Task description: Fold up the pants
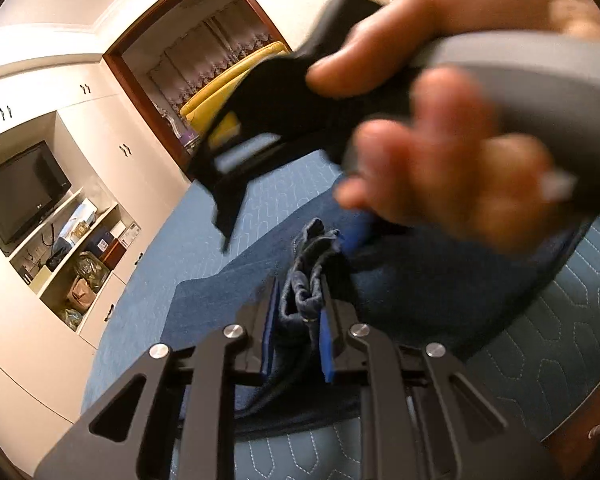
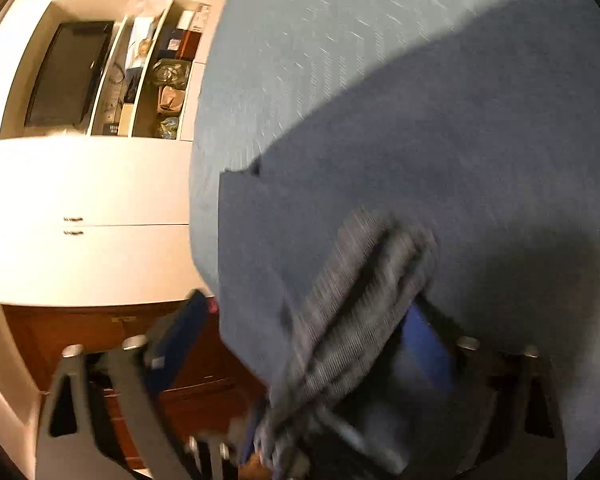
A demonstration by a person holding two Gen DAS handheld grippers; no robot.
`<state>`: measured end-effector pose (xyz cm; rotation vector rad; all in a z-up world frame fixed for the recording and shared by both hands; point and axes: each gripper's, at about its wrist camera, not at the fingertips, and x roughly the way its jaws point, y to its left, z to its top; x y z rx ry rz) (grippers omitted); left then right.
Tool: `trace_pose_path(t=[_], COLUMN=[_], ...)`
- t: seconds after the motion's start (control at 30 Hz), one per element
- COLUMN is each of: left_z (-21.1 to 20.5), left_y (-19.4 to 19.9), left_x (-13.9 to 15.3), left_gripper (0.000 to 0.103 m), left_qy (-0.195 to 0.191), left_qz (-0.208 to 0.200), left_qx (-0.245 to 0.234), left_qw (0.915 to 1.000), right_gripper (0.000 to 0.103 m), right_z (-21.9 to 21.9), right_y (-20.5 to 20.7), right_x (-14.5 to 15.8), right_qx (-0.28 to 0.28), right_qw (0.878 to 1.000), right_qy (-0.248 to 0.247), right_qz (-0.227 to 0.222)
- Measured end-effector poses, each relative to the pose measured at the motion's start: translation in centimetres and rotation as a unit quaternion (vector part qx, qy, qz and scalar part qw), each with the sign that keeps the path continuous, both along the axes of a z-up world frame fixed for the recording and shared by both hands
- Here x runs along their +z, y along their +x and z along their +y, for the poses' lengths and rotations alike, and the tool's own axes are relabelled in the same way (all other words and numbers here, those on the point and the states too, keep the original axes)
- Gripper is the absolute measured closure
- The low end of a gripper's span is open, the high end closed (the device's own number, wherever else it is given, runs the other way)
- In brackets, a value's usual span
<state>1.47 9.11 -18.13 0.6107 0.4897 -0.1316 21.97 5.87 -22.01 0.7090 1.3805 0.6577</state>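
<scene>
The dark blue pants (image 1: 420,280) lie on a blue quilted bed (image 1: 540,340). My left gripper (image 1: 300,300) is shut on a bunched edge of the pants, the fabric pinched between its blue pads (image 1: 327,344). A hand holds my right gripper (image 1: 228,216) above the pants, blurred. In the right wrist view the pants (image 2: 460,140) spread over the bed (image 2: 300,40). My right gripper (image 2: 300,336) stands wide open, with a ribbed band of the pants (image 2: 360,300) lying loose between its blue pads (image 2: 428,344).
A white wall unit (image 1: 40,208) holds a TV (image 1: 20,192) and cluttered shelves. A wood-framed doorway (image 1: 204,72) shows a yellow sofa. Brown wooden furniture (image 2: 120,340) stands below the bed's edge in the right wrist view.
</scene>
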Motion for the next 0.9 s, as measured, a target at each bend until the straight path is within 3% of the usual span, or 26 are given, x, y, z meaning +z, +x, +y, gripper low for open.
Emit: trace_pose_path(t=[0.03, 0.07, 0.13, 0.27, 0.47, 0.67, 0.77, 0.9], left_z=[-0.3, -0.6, -1.3, -4.6, -9.5, -11.2, -11.1, -11.4], left_y=[0.0, 0.0, 0.1, 0.2, 0.5, 0.8, 0.7, 0.8], left_x=[0.0, 0.0, -0.2, -0.4, -2.4, -4.9, -5.3, -5.6], left_gripper=[0.086, 0.087, 0.088, 0.088, 0.088, 0.089, 0.089, 0.089], left_qy=[0.006, 0.013, 0.018, 0.030, 0.053, 0.086, 0.093, 0.102], left_qz=[-0.002, -0.005, -0.005, -0.007, 0.010, 0.035, 0.032, 0.032], left_qx=[0.000, -0.001, -0.008, -0.046, -0.092, -0.105, -0.106, -0.107], left_qw=[1.0000, 0.9999, 0.9998, 0.9985, 0.9943, 0.9902, 0.9895, 0.9886], right_gripper=[0.079, 0.090, 0.092, 0.093, 0.093, 0.092, 0.087, 0.073], right_z=[0.3, 0.1, -0.6, -3.8, -9.1, -9.6, -9.5, -9.5], right_y=[0.5, 0.8, 1.0, 0.6, 0.5, 0.8, 1.1, 2.0], right_x=[0.2, 0.5, 1.3, 2.2, 0.4, -1.6, -1.7, -1.4], right_qx=[0.006, 0.008, 0.011, 0.008, -0.018, -0.017, -0.015, -0.024], right_qw=[1.000, 0.999, 0.998, 0.994, 0.994, 0.996, 0.996, 0.996], right_qy=[-0.016, -0.037, -0.039, -0.060, -0.066, -0.060, -0.055, -0.046], right_qz=[-0.015, -0.027, -0.055, -0.093, -0.082, -0.067, -0.061, -0.066])
